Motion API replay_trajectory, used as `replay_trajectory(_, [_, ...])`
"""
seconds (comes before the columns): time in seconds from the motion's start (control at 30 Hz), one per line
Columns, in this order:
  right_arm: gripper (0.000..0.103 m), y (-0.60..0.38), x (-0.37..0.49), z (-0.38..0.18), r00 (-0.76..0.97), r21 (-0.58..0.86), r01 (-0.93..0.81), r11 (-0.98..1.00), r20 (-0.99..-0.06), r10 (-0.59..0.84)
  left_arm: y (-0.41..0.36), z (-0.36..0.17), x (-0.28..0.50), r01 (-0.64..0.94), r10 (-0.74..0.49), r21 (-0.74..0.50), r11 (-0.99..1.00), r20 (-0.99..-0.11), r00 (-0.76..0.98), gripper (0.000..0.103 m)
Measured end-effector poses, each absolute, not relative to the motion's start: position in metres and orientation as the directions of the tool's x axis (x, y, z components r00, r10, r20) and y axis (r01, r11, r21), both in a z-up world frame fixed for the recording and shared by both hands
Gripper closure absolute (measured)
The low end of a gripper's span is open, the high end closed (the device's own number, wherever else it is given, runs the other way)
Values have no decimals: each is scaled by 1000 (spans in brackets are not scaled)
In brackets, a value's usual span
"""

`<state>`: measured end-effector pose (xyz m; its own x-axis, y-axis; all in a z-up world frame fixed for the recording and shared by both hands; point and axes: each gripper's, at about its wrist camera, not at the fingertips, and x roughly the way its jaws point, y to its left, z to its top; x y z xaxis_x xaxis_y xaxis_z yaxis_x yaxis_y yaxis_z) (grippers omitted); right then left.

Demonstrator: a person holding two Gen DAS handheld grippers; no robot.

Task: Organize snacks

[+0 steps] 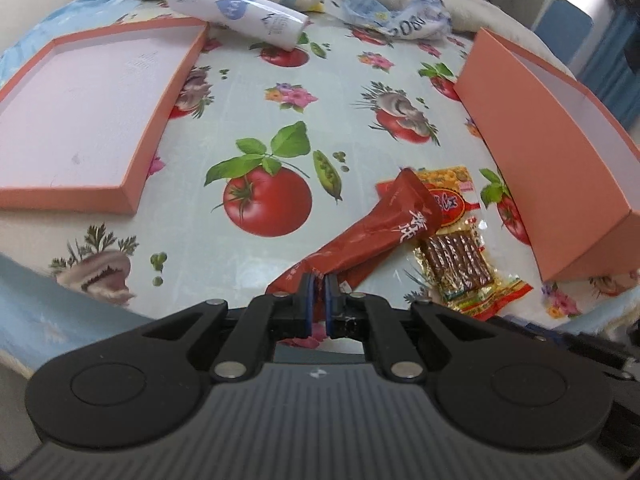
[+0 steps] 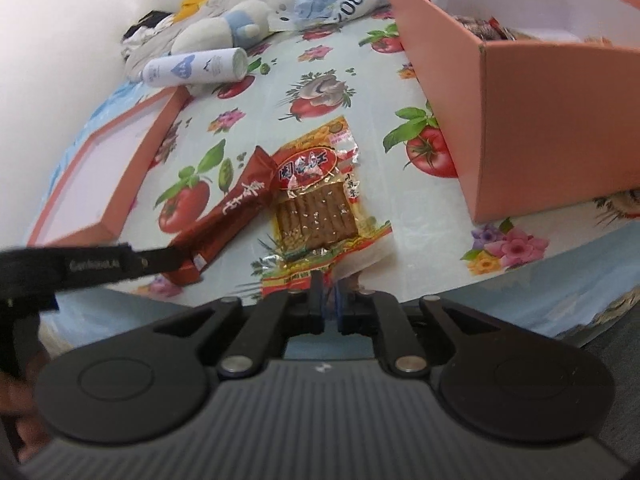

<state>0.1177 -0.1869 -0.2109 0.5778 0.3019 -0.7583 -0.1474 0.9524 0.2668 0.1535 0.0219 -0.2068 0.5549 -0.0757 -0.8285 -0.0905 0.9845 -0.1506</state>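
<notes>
Red foil, the long snack stick (image 1: 360, 236) is pinched at its near end by my left gripper (image 1: 319, 286), its far end lying across the yellow jerky packet (image 2: 316, 204) on the tablecloth (image 1: 248, 92). My right gripper (image 2: 328, 292) stands slightly apart over that packet's near edge, pressing on nothing. Such a thin end grip could let the stick slip or drag the packet before reaching the pink box (image 2: 540, 128).

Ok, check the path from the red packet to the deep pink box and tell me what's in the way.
The yellow snack pack lies on the cloth between the red packet and the box. The box wall also stands tall, so the packet, held in the left tongs, likely must go over both.
</notes>
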Motion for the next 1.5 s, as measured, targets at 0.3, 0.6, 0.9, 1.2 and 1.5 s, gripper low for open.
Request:
replay_trajectory(0.3, [38,-192,101,-194,664,223,-244,944,-671,330,21,-208,155,-37,-71,-114,993,-808,585,72])
replay_trajectory(0.6, [25,-194,104,-182,724,121,-270,955,-629,284,25,-196,152,31,-122,-130,991,-777,618,34])
replay_trajectory(0.9, [26,-168,115,-181,733,15,-396,918,-597,326,36,-177,179,89,-162,-137,986,-737,656,34])
replay_trajectory(1.2, [25,-164,159,-215,649,58,-389,919,-691,318,31,-206,201,115,-227,-198,974,-777,587,43])
replay_trajectory(1.5, [22,-165,160,-232,606,41,-434,900,-726,325,28,-219,197,148,-239,-188,971,-782,575,44])
